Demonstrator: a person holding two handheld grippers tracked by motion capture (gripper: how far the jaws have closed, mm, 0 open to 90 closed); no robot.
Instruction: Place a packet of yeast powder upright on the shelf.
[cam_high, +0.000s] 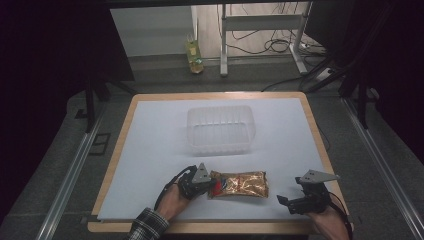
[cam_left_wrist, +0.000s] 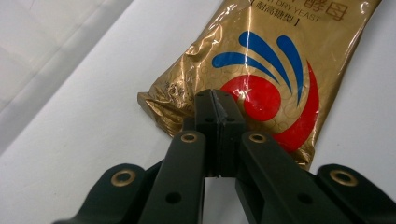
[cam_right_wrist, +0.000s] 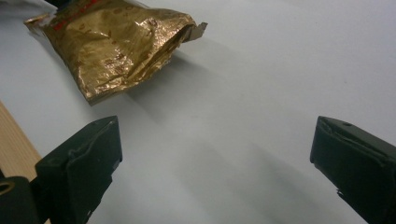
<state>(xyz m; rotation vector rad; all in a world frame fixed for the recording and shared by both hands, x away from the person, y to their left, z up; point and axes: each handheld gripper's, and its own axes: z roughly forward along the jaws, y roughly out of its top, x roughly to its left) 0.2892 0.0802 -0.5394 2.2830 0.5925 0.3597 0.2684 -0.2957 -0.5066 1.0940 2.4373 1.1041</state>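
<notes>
Your left hand (cam_high: 172, 197) comes in from the bottom edge with a checked sleeve (cam_high: 147, 224) at the wrist, and the forearm angles up and to the right. The left gripper (cam_high: 212, 189) lies low over the sheet, its jaws pressed together at the near end of the packet (cam_high: 239, 184). In the left gripper view the two black pads meet with no gap, right at the packet's (cam_left_wrist: 261, 70) crimped edge; whether a fold of foil is pinched between them, you cannot tell from here.

Your right hand (cam_high: 327, 222) sits near the table's (cam_high: 120, 145) right front corner. The right gripper (cam_high: 285, 202) points left toward the packet and stands well apart from it. Its jaws are spread wide — in the right gripper view only bare sheet lies between them, with the packet's (cam_right_wrist: 116, 46) torn-looking end beyond.

The packet is crinkled gold foil, flat and oblong, printed with a red disc and blue streaks, and it lies on the white sheet (cam_high: 150, 150) between your two grippers. Behind it sits a tub (cam_high: 220, 130) — clear ribbed plastic with rounded corners. The table's rim is pale wood
</notes>
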